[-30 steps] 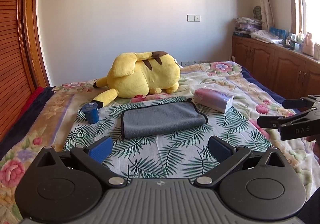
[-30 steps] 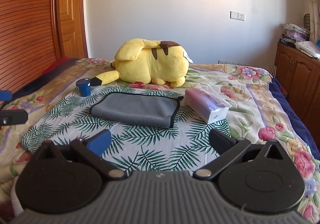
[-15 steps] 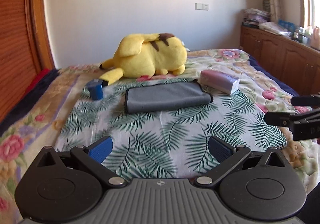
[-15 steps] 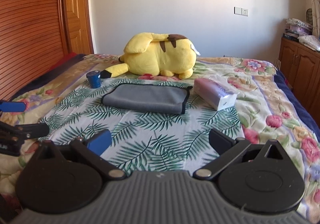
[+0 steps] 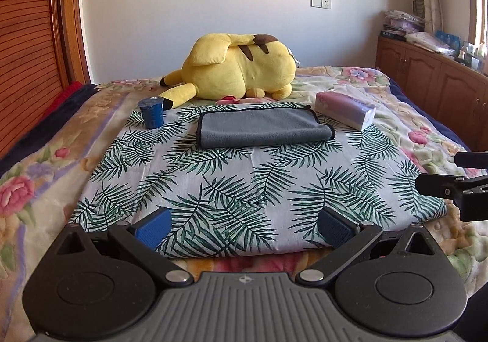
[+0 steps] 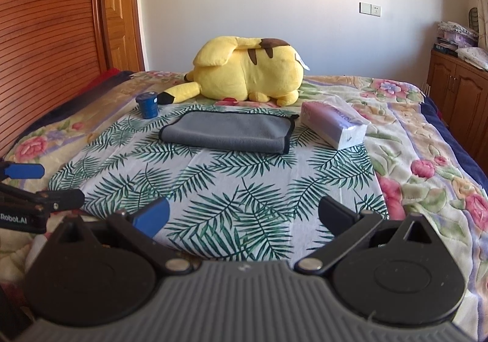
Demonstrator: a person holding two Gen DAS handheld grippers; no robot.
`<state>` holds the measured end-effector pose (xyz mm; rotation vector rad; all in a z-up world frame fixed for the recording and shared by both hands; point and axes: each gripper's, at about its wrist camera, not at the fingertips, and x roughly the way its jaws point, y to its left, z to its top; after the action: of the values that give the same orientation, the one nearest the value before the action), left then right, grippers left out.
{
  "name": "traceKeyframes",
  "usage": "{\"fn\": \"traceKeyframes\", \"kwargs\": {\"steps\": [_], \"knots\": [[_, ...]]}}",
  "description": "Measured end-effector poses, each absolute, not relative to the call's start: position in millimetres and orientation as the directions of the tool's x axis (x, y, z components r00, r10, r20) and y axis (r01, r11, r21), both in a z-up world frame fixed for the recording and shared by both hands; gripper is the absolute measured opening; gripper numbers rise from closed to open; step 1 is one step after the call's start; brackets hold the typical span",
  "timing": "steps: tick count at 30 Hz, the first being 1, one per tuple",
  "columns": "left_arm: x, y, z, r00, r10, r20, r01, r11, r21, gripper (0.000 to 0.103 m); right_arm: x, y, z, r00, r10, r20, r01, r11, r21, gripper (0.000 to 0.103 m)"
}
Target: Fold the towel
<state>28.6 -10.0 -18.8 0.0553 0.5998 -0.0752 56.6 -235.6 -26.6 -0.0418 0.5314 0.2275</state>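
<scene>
Sunlit and quiet, the bedroom holds a bed (image 5: 42,177) with a palm-leaf cloth (image 5: 259,183) spread over its floral blanket. From the left wrist view, the grey towel (image 5: 262,128) lies folded into a flat rectangle at the far end of that cloth, between a small blue cup (image 5: 151,113) and a pink tissue pack (image 5: 346,110), with a yellow plush toy (image 5: 241,70) behind it. The left hand-held gripper (image 5: 244,224) has its fingers wide apart and empty, and it now sits farther back than a second ago: the cloth's near edge has come into sight and the towel looks smaller. From the right wrist view, the right hand-held gripper (image 6: 244,214) is likewise spread and empty, also drawn back toward the foot of the bed, well apart from the towel. With both pulled away and the towel lying neat and untouched, the fold looks finished to me.
</scene>
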Motion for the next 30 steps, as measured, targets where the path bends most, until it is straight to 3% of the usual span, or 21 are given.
{"fn": "traceKeyframes", "kwargs": {"steps": [14, 30], "knots": [[37.4, -3.7, -37.3, 0.819, -0.052, -0.571, 0.083, 0.996, 0.029, 0.087, 61.6, -237.0, -38.7, 0.846, 0.183, -0.501, -0.200, 0.980, 0.020, 0.103], [26.2, -5.3, -28.2, 0.857, -0.048, -0.514, 0.083, 0.996, 0.046, 0.087, 58.5, -241.7, -37.1, 0.873, 0.157, -0.462, -0.164, 0.986, 0.026, 0.103]]}}
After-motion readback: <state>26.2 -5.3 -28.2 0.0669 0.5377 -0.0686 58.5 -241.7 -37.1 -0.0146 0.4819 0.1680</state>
